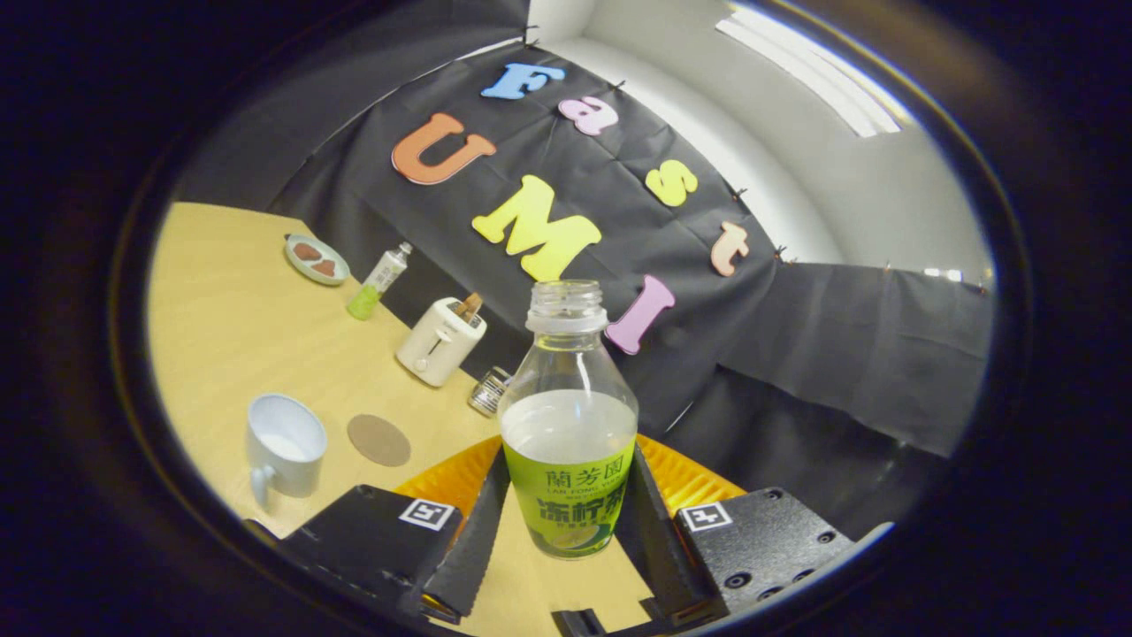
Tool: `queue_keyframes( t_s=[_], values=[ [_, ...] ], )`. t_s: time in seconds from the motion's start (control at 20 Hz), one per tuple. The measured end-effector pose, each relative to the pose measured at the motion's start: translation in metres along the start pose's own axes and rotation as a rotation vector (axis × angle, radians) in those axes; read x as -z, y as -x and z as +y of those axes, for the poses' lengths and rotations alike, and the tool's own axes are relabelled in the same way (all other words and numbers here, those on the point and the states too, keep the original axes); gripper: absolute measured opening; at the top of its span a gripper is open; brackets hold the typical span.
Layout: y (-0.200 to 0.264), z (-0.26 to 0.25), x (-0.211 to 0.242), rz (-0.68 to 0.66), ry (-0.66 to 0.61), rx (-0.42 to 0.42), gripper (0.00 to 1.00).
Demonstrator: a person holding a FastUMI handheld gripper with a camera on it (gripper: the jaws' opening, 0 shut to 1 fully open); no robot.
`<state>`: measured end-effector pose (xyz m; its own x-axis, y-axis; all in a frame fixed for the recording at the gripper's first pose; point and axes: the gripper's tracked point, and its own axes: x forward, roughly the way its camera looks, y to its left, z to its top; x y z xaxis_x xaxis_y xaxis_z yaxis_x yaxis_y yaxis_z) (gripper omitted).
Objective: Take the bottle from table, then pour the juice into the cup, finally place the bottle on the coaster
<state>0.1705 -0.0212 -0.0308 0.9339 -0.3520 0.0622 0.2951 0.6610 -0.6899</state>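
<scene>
Clear plastic bottle (568, 425), uncapped, sits clamped between both gripper (566, 531) fingers; white cup (285, 451) and round coaster (378, 440) rest on the desk (239, 336).

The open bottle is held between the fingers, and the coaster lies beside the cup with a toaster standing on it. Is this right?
No. In the gripper view the coaster is bare; the toaster stands beyond it. The gripper does hold the open bottle, and the cup is beside the coaster.
</scene>
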Motion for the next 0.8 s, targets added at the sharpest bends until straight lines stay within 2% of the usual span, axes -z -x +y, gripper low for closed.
queue_keyframes(
  t_s=[0.3, 0.65, 0.8],
  values=[
    [-0.006, -0.01, -0.003, -0.013, 0.164, 0.11, 0.78],
    [-0.009, -0.014, -0.004, -0.003, 0.309, 0.132, 0.78],
    [-0.015, -0.005, -0.007, -0.014, 0.417, 0.143, 0.78]
  ],
)
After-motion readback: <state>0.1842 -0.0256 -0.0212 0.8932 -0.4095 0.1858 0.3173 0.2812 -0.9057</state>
